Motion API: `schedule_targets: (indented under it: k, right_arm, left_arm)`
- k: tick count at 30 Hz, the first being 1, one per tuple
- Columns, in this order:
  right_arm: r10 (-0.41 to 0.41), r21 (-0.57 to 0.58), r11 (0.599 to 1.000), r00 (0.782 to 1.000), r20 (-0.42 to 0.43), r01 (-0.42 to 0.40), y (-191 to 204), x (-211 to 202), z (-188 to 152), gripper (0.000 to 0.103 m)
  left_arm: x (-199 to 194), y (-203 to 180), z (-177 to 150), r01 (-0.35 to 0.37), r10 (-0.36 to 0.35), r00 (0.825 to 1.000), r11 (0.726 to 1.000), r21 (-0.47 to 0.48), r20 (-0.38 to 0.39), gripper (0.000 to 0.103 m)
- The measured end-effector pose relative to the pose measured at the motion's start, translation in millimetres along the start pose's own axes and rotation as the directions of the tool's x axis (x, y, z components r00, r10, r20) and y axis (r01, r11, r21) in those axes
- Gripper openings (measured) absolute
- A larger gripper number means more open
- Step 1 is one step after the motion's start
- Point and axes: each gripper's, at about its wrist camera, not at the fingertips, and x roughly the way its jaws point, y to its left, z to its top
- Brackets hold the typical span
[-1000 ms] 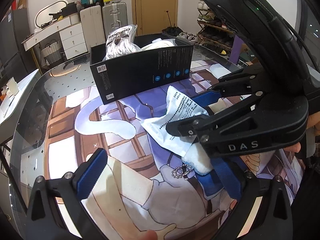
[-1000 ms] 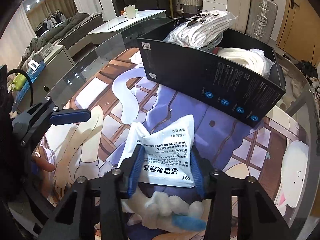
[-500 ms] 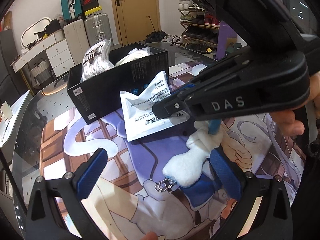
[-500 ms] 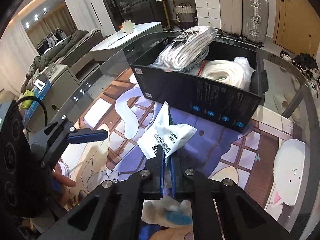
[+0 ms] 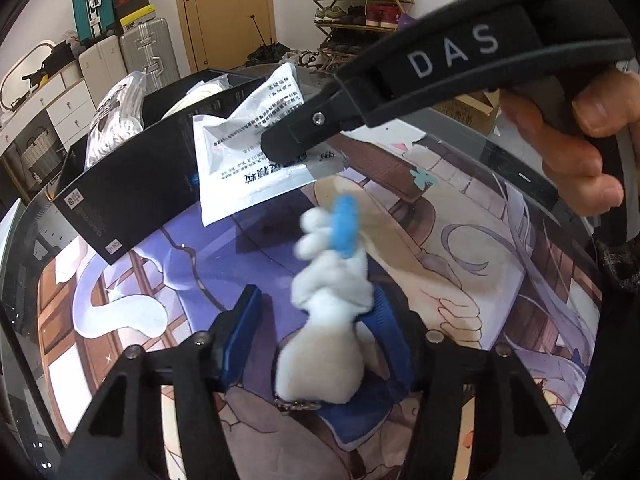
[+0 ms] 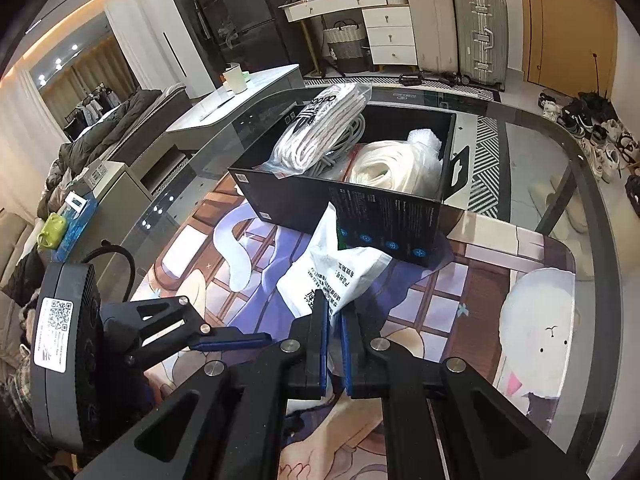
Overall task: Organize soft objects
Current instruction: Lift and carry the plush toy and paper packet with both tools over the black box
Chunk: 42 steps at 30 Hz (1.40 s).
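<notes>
Two soft things are held above the desk point(image 6: 592, 184). A white plush point(image 5: 328, 304) with a blue tip is clasped in the left gripper point(image 5: 316, 320), whose jaws have just been closing on it; its long axis runs away from the camera, blue end farthest, a bead chain at its near end. A white printed pouch point(image 6: 332, 276) is pinched at its near edge by the clenched right gripper point(image 6: 334, 316) and rises tilted toward the box point(image 6: 360, 208), its far corner overlapping the near wall. Inside the open black box, a bagged bundle of white cord point(image 6: 320, 128) is propped at the left, and a bagged white roll point(image 6: 396, 168) lies at the right. An illustrated mat point(image 6: 440, 292) is spread beneath.
</notes>
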Motion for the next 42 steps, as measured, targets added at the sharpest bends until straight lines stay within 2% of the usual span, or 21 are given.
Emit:
schedule_targets:
  k: [2, 3, 6, 11, 21, 28, 42]
  right_arm:
    - [0.001, 0.004, 1.0, 1.0, 0.006, -0.001, -1, -1, 0, 0.006]
    - [0.001, 0.007, 1.0, 1.0, 0.007, -0.001, -2, -2, 0, 0.006]
    - [0.0, 0.012, 1.0, 1.0, 0.011, 0.0, -4, -3, 0, 0.006]
    - [-0.001, 0.014, 1.0, 1.0, 0.018, 0.0, -2, -2, -1, 0.006]
    - [-0.001, 0.016, 1.0, 0.999, 0.039, 0.0, 1, -12, 1, 0.005]
    - [-0.005, 0.006, 1.0, 0.998, 0.058, 0.005, 7, -21, 7, 0.005]
    - [-0.017, -0.002, 1.0, 0.996, 0.091, 0.017, 3, -43, 33, 0.005]
  left_arm:
    - [0, 2, 0, 0.007, -0.007, 1.0, 1.0, -0.01, 0.003, 0.042]
    - [-1, 2, 0, 0.005, -0.005, 1.0, 1.0, -0.013, 0.005, 0.034]
    - [-2, 5, -1, 0.003, -0.002, 1.0, 1.0, -0.028, 0.009, 0.026]
    - [-3, 5, -1, -0.018, 0.018, 1.0, 0.999, -0.045, 0.01, 0.024]
    - [-24, 32, -3, -0.064, 0.072, 0.996, 0.987, -0.15, 0.048, 0.024]
    - [-41, 54, 1, -0.12, 0.138, 0.988, 0.969, -0.214, 0.069, 0.024]
    - [-67, 85, 23, -0.176, 0.217, 0.967, 0.946, -0.272, 0.131, 0.024]
